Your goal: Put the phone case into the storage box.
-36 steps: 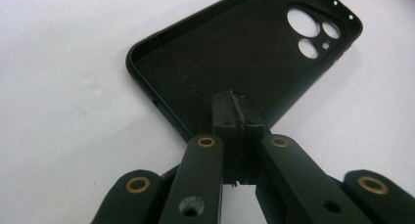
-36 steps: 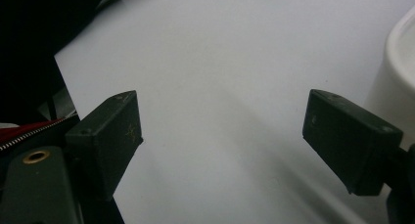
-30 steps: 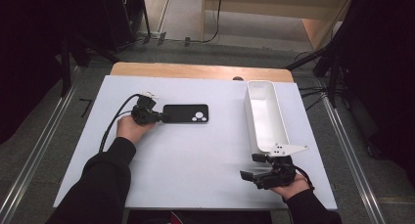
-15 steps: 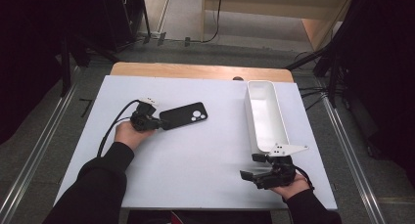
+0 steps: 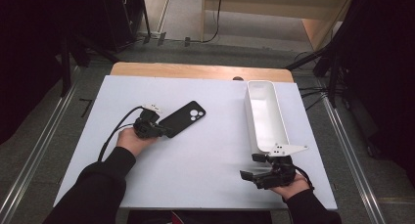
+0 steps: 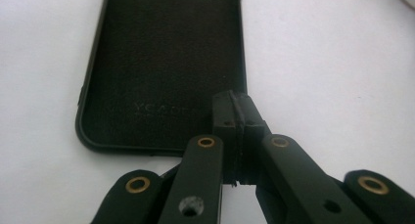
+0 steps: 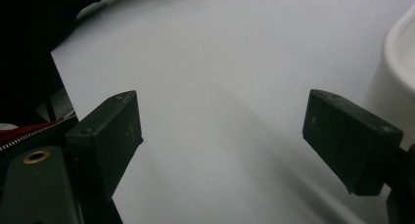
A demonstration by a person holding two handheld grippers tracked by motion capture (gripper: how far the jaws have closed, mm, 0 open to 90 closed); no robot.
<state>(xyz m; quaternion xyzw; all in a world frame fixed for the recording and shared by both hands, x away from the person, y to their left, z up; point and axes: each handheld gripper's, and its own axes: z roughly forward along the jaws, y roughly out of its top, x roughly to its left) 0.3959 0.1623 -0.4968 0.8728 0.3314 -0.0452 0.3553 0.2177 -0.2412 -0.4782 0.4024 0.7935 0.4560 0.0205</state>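
A black phone case (image 5: 183, 118) lies slanted on the white table (image 5: 205, 155), left of centre, its camera cutout toward the far right. My left gripper (image 5: 164, 131) is shut on the case's near end. In the left gripper view the jaws (image 6: 237, 119) pinch the rim at one corner of the case (image 6: 166, 62), whose dark inner face with a faint logo is turned up. My right gripper (image 5: 254, 168) rests at the table's near right with its jaws apart. Between its fingers (image 7: 222, 136) there is only bare white table.
A long white tray (image 5: 264, 116) lies lengthwise at the right of the table, its near end just beyond the right gripper; its wall (image 7: 396, 72) shows at the edge of the right gripper view. A wooden strip (image 5: 195, 70) borders the table's far edge.
The left hand has drawn toward the near side with the case's end in its jaws, and the case has swung from level to slanted. The right gripper has kept still.
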